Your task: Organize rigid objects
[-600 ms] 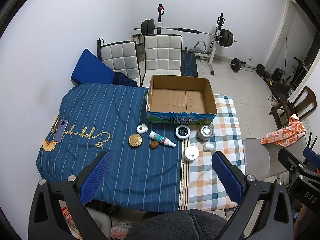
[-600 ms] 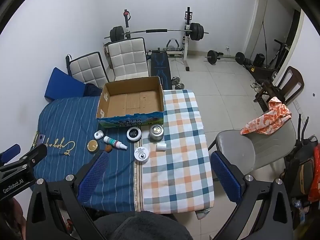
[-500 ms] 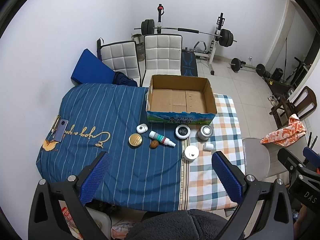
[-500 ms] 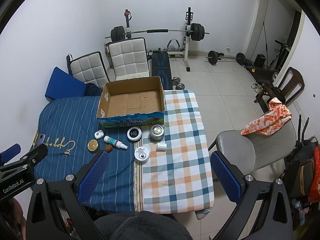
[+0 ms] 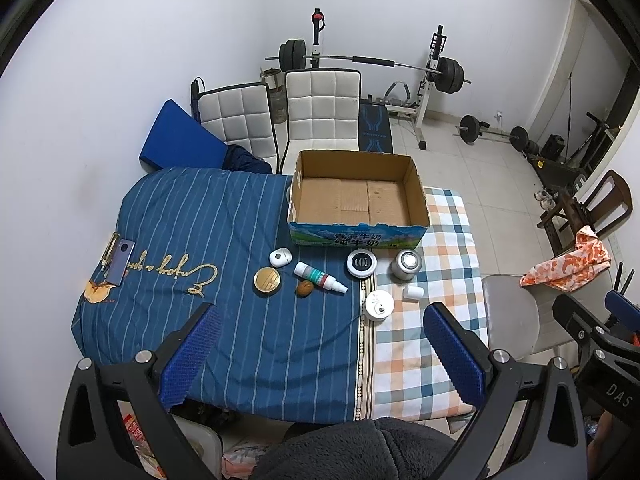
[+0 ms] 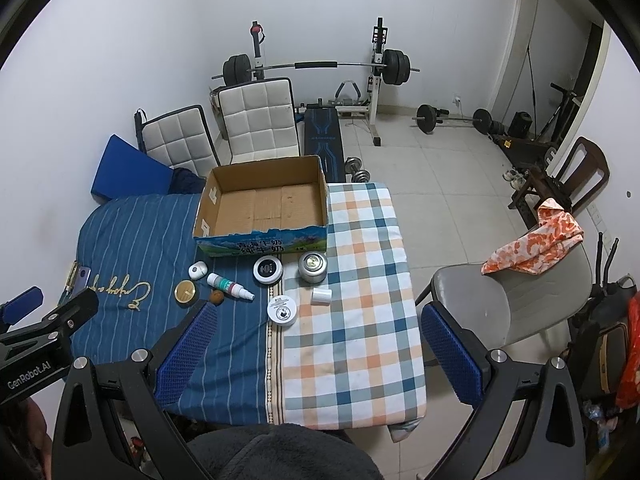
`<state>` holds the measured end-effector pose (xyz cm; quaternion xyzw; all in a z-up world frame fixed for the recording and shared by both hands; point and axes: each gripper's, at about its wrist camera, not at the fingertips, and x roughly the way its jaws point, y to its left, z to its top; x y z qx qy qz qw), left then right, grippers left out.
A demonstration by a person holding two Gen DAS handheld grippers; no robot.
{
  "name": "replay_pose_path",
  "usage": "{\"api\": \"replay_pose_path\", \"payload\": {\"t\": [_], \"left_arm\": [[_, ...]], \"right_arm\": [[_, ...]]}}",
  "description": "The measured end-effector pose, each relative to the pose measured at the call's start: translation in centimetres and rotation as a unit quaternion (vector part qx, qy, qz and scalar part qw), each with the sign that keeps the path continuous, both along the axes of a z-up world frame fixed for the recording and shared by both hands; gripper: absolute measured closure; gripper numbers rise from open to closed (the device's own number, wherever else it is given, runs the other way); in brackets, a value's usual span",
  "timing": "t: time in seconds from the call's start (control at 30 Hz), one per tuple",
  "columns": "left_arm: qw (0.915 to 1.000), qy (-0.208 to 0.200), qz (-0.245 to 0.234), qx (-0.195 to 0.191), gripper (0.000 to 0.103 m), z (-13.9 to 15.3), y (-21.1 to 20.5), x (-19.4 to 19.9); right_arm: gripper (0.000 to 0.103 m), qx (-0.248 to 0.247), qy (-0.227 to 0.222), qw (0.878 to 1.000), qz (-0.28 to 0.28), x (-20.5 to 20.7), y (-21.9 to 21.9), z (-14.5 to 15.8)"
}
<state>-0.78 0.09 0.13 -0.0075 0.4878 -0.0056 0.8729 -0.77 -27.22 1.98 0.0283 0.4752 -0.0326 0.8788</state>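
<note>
An empty cardboard box (image 5: 358, 200) (image 6: 264, 208) stands at the far side of the cloth-covered table. In front of it lie a white earbud case (image 5: 280, 257), a gold round tin (image 5: 267, 280), a white dropper bottle (image 5: 320, 277), a brown nut (image 5: 304, 289), a black-lidded jar (image 5: 361, 263), a silver tin (image 5: 408, 265), a small white cap (image 5: 413, 292) and a white round jar (image 5: 379, 305). My left gripper (image 5: 320, 348) is open and empty, high above the table's near edge. My right gripper (image 6: 320, 344) is open and empty at the same height, with the white jar (image 6: 282, 310) beyond it.
A phone on a clipboard (image 5: 120, 261) lies at the table's left edge. Two white padded chairs (image 5: 320, 108) stand behind the table, with a barbell rack (image 5: 428, 76) beyond. A grey chair (image 6: 500, 300) with an orange cloth (image 6: 536, 244) stands at the right.
Both grippers have drifted very slightly. Nothing on the table has moved.
</note>
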Motion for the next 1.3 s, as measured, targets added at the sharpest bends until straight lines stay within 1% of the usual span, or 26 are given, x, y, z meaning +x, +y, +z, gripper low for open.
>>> {"api": "replay_pose_path", "payload": {"t": [0.17, 0.5, 1.3], "left_arm": [[1.0000, 0.003, -0.005, 0.006, 0.000, 0.0, -0.5, 0.0], [1.0000, 0.004, -0.005, 0.005, 0.000, -0.3, -1.2, 0.1], [1.0000, 0.003, -0.002, 0.004, 0.000, -0.5, -1.4, 0.1]], "right_arm": [[0.000, -0.001, -0.001, 1.000, 0.000, 0.1, -0.1, 0.4], [0.000, -0.002, -0.001, 1.000, 0.001, 0.1, -0.2, 0.5], [0.000, -0.001, -0.007, 1.000, -0.001, 0.0, -0.7, 0.6]]}}
